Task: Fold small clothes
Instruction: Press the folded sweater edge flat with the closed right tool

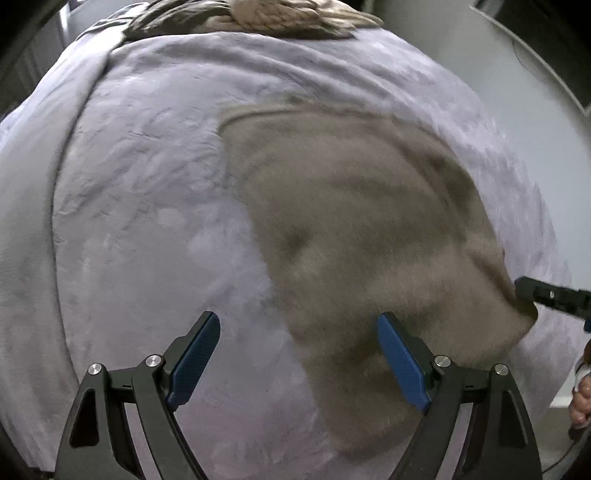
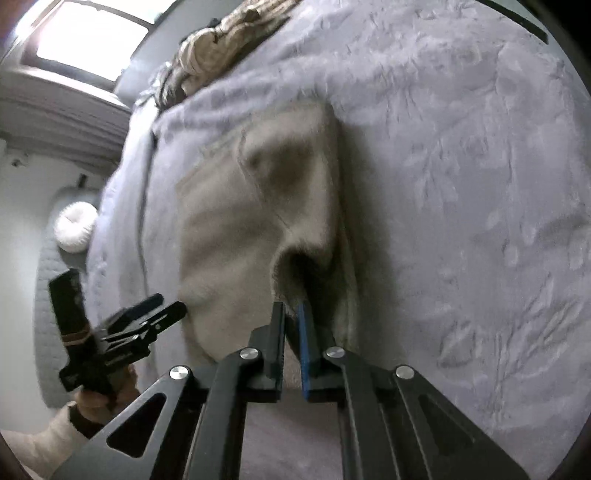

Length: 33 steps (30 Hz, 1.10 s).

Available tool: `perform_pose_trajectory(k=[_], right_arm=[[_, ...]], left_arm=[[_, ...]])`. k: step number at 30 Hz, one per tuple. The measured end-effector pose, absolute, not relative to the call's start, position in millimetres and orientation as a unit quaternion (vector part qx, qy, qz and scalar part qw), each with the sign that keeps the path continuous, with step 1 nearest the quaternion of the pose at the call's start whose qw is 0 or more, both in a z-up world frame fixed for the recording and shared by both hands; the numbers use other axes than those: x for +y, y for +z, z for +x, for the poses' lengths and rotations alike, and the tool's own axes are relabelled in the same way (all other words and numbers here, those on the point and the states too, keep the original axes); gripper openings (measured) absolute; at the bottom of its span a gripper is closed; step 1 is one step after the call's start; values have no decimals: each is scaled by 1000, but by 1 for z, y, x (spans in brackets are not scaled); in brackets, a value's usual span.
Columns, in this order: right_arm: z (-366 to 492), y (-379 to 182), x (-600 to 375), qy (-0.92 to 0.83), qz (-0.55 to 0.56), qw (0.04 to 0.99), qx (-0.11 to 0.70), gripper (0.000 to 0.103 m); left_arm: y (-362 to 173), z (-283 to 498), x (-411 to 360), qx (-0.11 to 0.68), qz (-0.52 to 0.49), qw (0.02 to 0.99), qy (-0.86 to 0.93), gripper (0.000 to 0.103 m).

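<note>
I see a beige garment (image 1: pixel 354 229) lying on a lavender blanket (image 1: pixel 140 206) that covers a bed. My left gripper (image 1: pixel 299 354) hangs above the garment's near edge, its 2 blue pads (image 1: pixel 195 358) spread wide with nothing between them. My right gripper (image 2: pixel 293 314) is closed, pinching a raised fold at the garment's (image 2: pixel 258 206) edge; from the left wrist view only its black tip (image 1: pixel 550 297) shows at that edge. A knitted throw (image 1: pixel 266 16) sits bunched at the blanket's far end. A white round cushion (image 2: pixel 75 229) lies on the floor beside the bed. No containers are visible.
</note>
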State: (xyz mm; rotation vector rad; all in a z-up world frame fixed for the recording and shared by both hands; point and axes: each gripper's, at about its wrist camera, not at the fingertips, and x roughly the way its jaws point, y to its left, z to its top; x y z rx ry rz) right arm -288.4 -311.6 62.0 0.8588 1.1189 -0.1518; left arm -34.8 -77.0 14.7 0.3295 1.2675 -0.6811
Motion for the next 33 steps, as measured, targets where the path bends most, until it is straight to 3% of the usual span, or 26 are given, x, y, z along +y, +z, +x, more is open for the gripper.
perform_pose_trajectory(k=[8, 16, 17, 18, 19, 20, 21, 22, 23, 24, 27, 33], right_arm=[[-319, 12, -320, -139, 386, 715, 565, 3], [-328, 71, -326, -142, 411, 766, 474, 11], [-323, 75, -323, -130, 406, 770, 475, 35], [-313, 78, -317, -114, 391, 772, 488, 69], [-308, 79, -313, -109, 378, 775, 495, 77], [-301, 80, -308, -101, 363, 780, 499, 75], [-293, 80, -301, -92, 341, 785, 510, 63], [-290, 78, -299, -96, 323, 785, 521, 50], [-285, 75, -293, -101, 308, 784, 530, 23], [-281, 69, -291, -104, 304, 778, 539, 15], [-280, 51, -297, -117, 306, 765, 554, 10], [-296, 16, -312, -130, 347, 736, 567, 10]], left_arm=[[-14, -63, -68, 586, 189, 722, -315, 88], [-11, -66, -65, 585, 194, 724, -311, 88], [-11, -67, -64, 585, 193, 723, -311, 88], [-10, -66, -63, 587, 191, 723, -311, 88], [-10, -65, -63, 589, 188, 722, -310, 88], [-11, -66, -63, 591, 186, 722, -309, 88], [-11, -66, -64, 592, 184, 722, -308, 88], [-10, -67, -60, 593, 183, 722, -307, 88], [-10, -66, -61, 593, 182, 722, -306, 88], [-10, -66, -60, 594, 182, 722, -305, 88], [-10, -67, -59, 593, 180, 724, -303, 88], [-12, -69, -58, 603, 170, 720, -300, 88]])
